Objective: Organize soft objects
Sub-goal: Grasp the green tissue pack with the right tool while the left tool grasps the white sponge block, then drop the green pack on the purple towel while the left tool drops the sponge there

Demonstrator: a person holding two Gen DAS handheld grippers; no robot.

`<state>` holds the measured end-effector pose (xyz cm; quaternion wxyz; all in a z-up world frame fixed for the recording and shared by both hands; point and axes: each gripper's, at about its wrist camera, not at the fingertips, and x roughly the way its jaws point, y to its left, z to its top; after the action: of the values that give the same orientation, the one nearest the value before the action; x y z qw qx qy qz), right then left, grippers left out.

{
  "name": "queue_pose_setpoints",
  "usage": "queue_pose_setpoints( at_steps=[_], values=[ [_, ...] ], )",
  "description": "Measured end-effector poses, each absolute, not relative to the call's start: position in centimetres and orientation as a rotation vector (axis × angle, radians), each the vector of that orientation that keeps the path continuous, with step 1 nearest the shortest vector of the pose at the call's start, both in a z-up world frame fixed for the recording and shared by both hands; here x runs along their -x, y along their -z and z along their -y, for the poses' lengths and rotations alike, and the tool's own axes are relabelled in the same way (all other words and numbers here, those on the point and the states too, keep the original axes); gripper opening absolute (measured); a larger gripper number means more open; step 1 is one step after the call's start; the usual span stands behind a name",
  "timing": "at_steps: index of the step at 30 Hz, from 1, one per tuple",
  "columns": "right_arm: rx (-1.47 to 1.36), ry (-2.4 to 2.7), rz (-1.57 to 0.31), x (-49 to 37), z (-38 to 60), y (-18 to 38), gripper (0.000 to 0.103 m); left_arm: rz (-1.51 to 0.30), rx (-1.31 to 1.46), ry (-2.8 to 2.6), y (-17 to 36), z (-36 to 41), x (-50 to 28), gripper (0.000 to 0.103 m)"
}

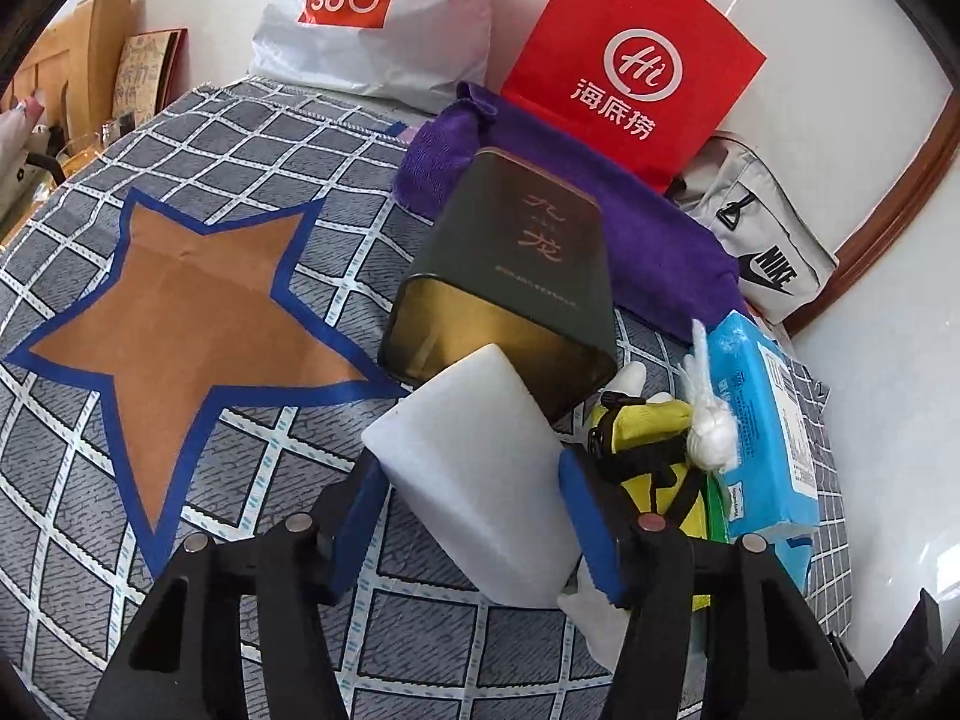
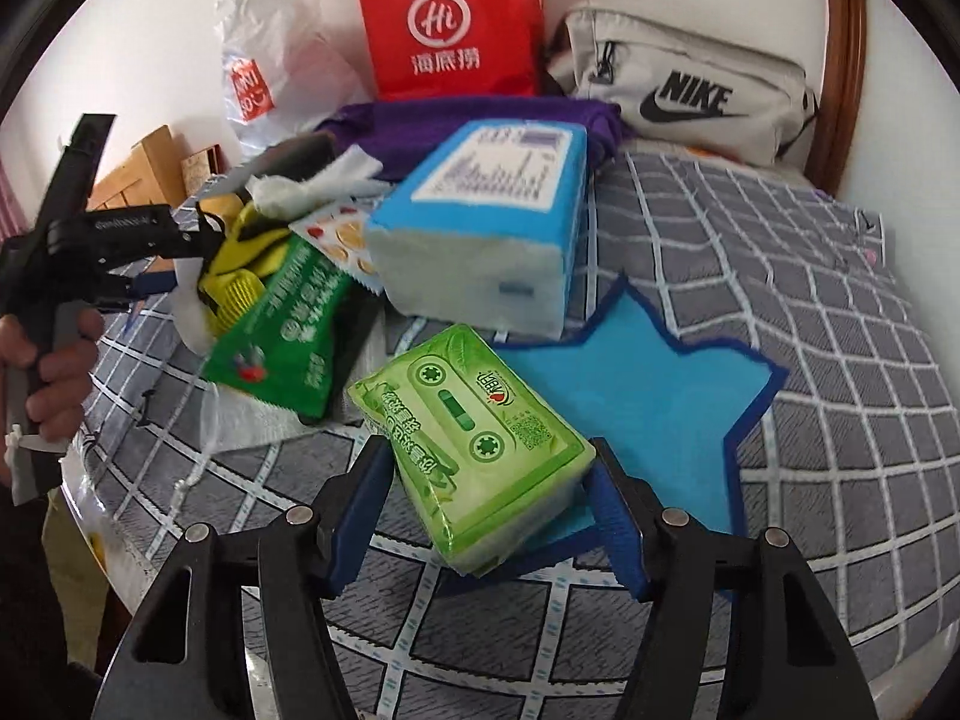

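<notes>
My left gripper (image 1: 471, 489) is shut on a white sponge block (image 1: 474, 480) and holds it above the checked cloth, just right of the brown star mat (image 1: 186, 306). My right gripper (image 2: 492, 480) is shut on a green tissue pack (image 2: 480, 456), held over the near edge of the blue star mat (image 2: 648, 408). A blue tissue pack (image 2: 480, 240) lies behind it; it also shows in the left wrist view (image 1: 768, 420). A yellow pouch (image 1: 642, 438), a knotted white plastic bag (image 1: 711, 414) and a green snack packet (image 2: 282, 336) lie in the pile.
A dark tin (image 1: 510, 282) lies on its side on a purple towel (image 1: 654, 228). A red paper bag (image 1: 630, 60), a white Miniso bag (image 1: 372, 12) and a grey Nike pouch (image 2: 690, 90) stand along the wall. The checked cloth (image 2: 840, 312) covers the surface.
</notes>
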<state>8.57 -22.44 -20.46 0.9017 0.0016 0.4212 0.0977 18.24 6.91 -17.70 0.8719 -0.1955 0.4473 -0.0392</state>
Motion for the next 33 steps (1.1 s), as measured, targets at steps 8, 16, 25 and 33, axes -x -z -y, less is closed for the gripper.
queue_pose_setpoints(
  at_steps=[8,16,25,33],
  values=[
    [0.007,-0.19,-0.862,-8.2,22.3,20.2,0.064,-0.91,0.427,0.113,16.5,-8.1,-16.3,0.043],
    [0.011,-0.185,-0.859,-8.5,22.0,18.8,0.064,-0.874,0.412,0.073,14.8,-9.9,-14.1,0.04],
    [0.026,-0.185,-0.821,-7.8,21.1,16.3,0.064,-0.838,0.396,0.032,12.1,-11.4,-12.5,0.04],
    [0.025,-0.188,-0.758,-8.8,21.3,12.4,0.064,-0.814,0.351,0.008,9.6,-11.0,-13.8,0.041]
  ],
)
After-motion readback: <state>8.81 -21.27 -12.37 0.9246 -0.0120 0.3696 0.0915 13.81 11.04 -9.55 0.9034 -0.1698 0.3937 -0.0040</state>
